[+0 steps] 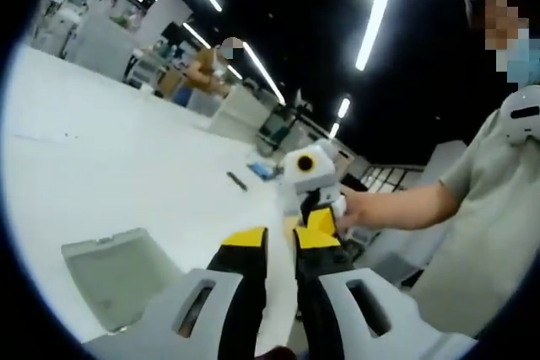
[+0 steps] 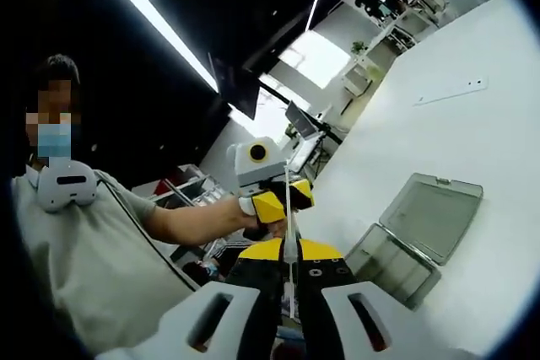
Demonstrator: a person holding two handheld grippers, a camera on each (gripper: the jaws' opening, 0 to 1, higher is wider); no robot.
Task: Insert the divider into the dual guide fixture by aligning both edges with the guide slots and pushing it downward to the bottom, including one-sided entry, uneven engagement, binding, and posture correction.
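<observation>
Both claws pinch one thin divider above the table.
Right gripper [image 2: 288,252] nipped on divider [image 2: 288,208]; left gripper [image 2: 282,200] clamps its far edge; open clear case [image 2: 418,229] beside.

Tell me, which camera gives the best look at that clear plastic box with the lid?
The right gripper view: the clear box lies open on the white table, lid and tray both visible. In the left gripper view, the box is partly hidden behind that gripper's own body.

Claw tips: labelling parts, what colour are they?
Yellow tips over black, clearest in the right gripper view.
</observation>
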